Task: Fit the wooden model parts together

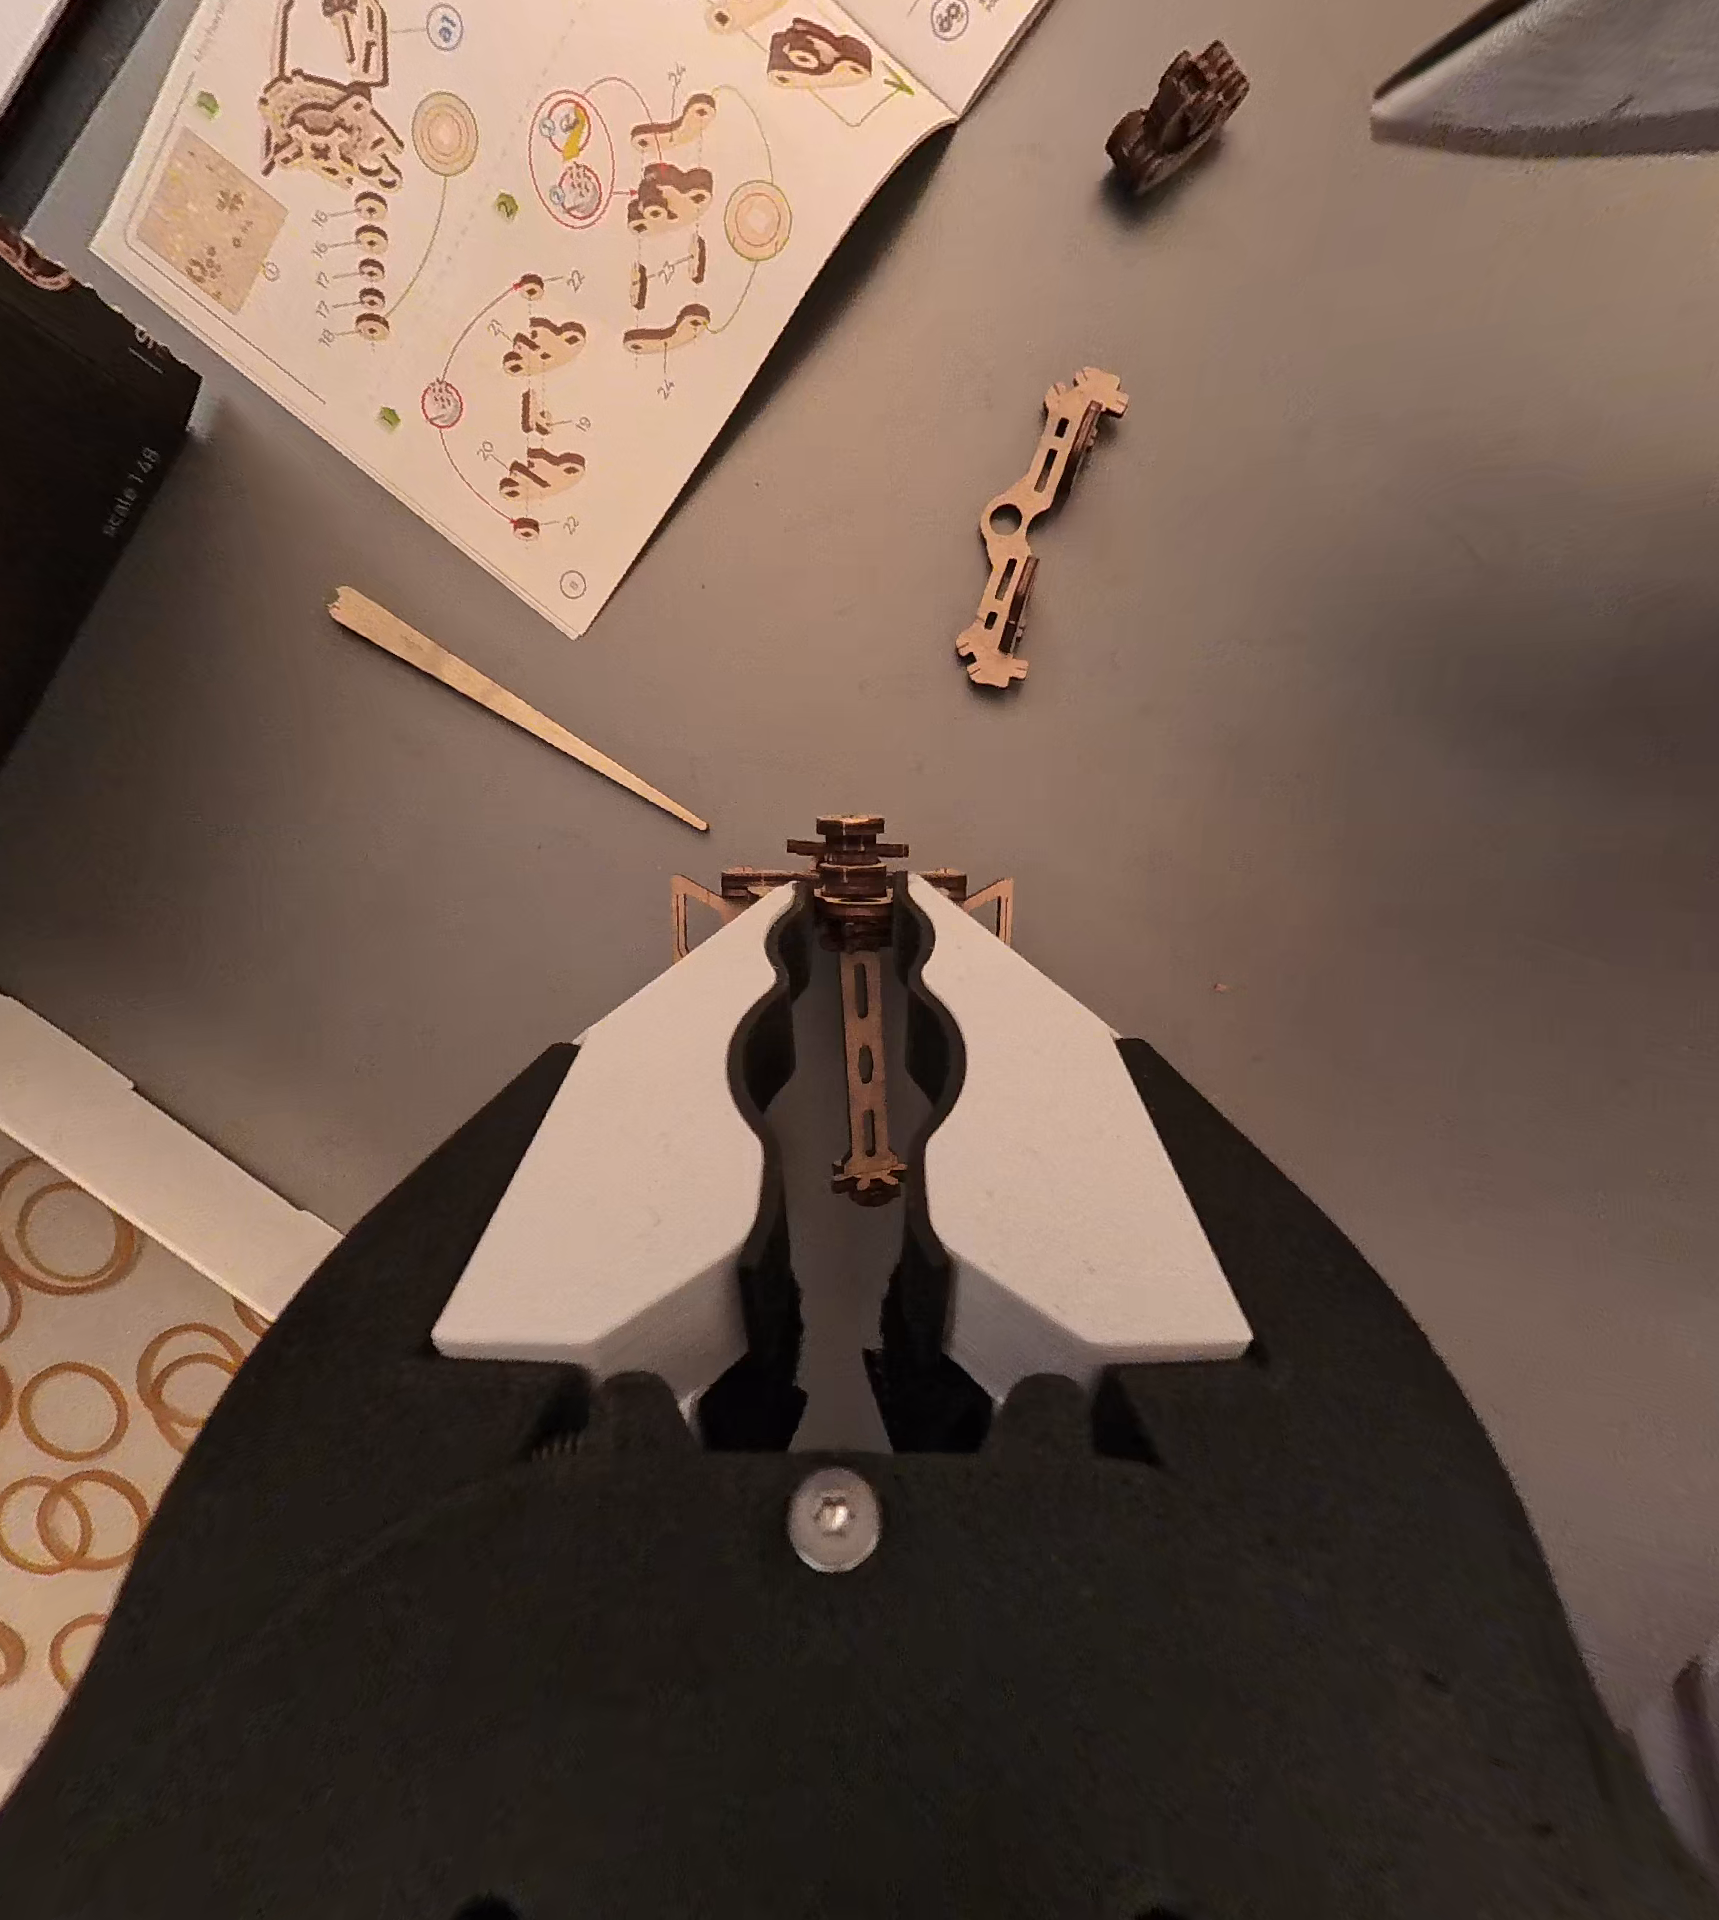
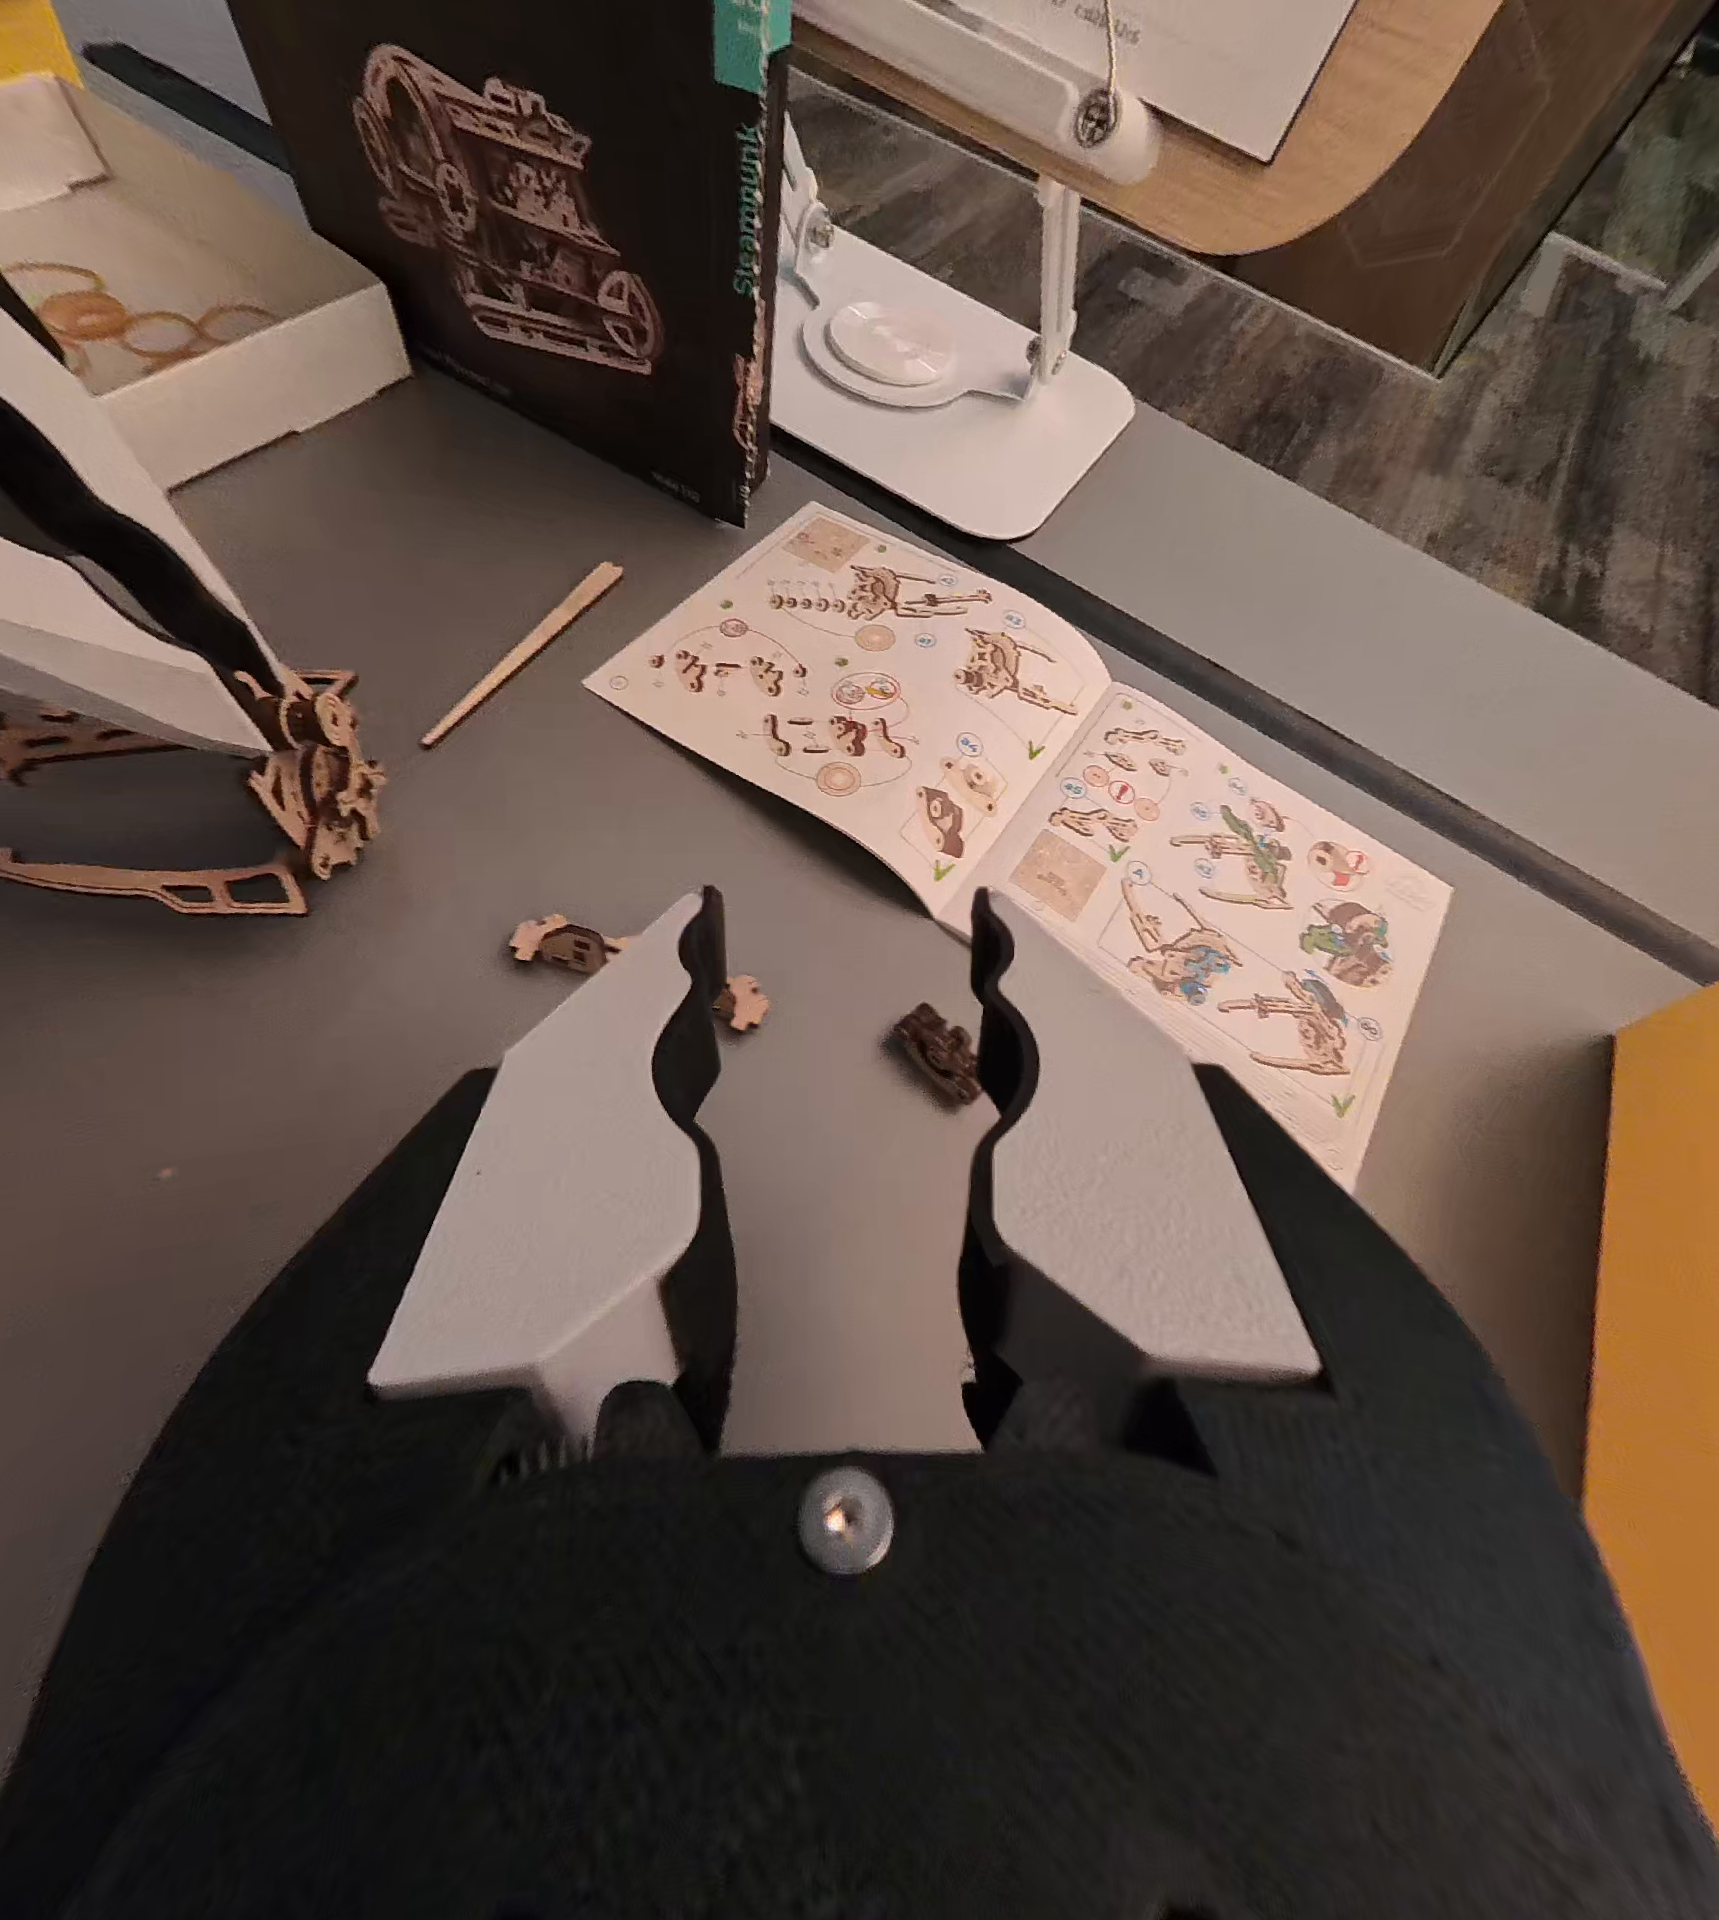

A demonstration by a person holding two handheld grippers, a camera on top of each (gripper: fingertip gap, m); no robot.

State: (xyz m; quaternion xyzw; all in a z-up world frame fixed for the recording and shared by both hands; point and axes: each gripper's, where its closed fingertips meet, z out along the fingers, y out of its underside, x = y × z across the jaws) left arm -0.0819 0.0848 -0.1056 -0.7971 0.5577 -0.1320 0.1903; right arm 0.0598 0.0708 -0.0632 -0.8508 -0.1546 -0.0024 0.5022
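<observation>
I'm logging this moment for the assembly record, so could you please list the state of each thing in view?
left gripper: shut on the wooden assembly
wooden assembly: held upright on the table
right gripper: open, empty
flat slotted part: lying loose
dark small part: lying loose
instruction booklet: open flat
wooden stick: lying loose
model box: standing upright

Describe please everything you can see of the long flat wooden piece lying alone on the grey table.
The flat wooden piece is a pale laser-cut plywood strip with a round hole near its middle, narrow slots along it, and notched ends. Small darker tabs stick out beneath. It lies on the grey table, free of both grippers; the right gripper's finger partly hides it.
</observation>
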